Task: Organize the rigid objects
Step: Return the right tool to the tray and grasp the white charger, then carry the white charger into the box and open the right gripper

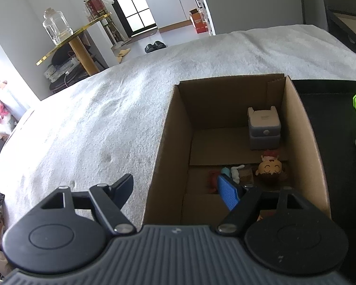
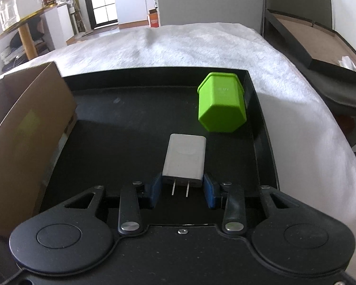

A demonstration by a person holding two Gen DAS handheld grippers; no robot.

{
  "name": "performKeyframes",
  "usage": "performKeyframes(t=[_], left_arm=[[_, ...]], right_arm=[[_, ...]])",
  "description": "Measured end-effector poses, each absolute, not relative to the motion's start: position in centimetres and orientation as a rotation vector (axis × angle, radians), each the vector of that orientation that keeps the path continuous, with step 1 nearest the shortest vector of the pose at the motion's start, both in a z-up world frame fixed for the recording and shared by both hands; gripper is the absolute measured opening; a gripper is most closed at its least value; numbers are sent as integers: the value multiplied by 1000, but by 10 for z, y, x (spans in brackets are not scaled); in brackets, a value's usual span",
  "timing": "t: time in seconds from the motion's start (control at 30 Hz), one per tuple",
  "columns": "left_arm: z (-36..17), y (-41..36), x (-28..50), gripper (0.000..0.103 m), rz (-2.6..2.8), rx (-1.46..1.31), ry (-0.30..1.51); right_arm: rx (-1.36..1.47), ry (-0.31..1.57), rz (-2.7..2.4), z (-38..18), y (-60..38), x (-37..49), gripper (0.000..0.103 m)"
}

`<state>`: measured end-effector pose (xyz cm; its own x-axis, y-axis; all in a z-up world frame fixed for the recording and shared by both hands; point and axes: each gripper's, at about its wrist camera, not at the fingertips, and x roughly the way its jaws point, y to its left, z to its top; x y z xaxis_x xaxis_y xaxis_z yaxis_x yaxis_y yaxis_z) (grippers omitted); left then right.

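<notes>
Right gripper (image 2: pixel 182 191) is clamped on the plug end of the white rectangular wall charger (image 2: pixel 184 158), blue pads (image 2: pixel 155 190) pressed against both side faces and the two metal prongs left clear between them; the grip looks placed low on the body so the charger can be lifted flat off the black shallow tray (image 2: pixel 140 109), where it lies just in from the near edge, midway across. Left gripper (image 1: pixel 178 190) is held spread wide with nothing between its fingers, one finger over the near-left corner of the open brown cardboard box (image 1: pixel 170 130), the other outside its left wall, probably parked until needed. Count on the tray: one charger, one lime-green hexagonal plastic cup (image 2: pixel 222 103) tipped on its side in the far-right corner. Count in the box: one grey-and-white small drawer unit (image 1: pixel 264 128) at the far-right corner, one smiling round-headed figurine (image 1: pixel 270 166) by the right wall, plus a cluster of small toys (image 1: pixel 227 173) too jumbled to be counted.
</notes>
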<state>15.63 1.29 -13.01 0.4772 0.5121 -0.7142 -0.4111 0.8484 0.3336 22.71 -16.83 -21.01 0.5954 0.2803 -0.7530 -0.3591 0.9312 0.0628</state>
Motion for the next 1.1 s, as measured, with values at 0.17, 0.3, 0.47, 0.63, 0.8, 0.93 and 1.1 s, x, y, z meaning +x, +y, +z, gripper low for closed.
performKeyframes(t=[0.17, 0.3, 0.47, 0.63, 0.8, 0.93, 1.1], left_arm=[[-131, 14, 154, 76, 562, 111, 913], [-130, 16, 153, 76, 560, 102, 909], [-131, 17, 153, 76, 564, 96, 907], [-133, 19, 154, 76, 566, 94, 913], [-135, 22, 156, 76, 571, 112, 928], [-133, 27, 155, 76, 588, 96, 916], [-134, 27, 150, 76, 581, 82, 919]], right_arm=[[-108, 871, 394, -208, -172, 212, 37], [-118, 878, 401, -206, -174, 204, 37], [-120, 890, 384, -206, -175, 206, 37], [-119, 885, 373, -207, -171, 210, 37], [-121, 880, 353, -209, -167, 215, 40], [-134, 877, 335, -210, -163, 220, 49], [-148, 856, 366, -205, -161, 218, 36]])
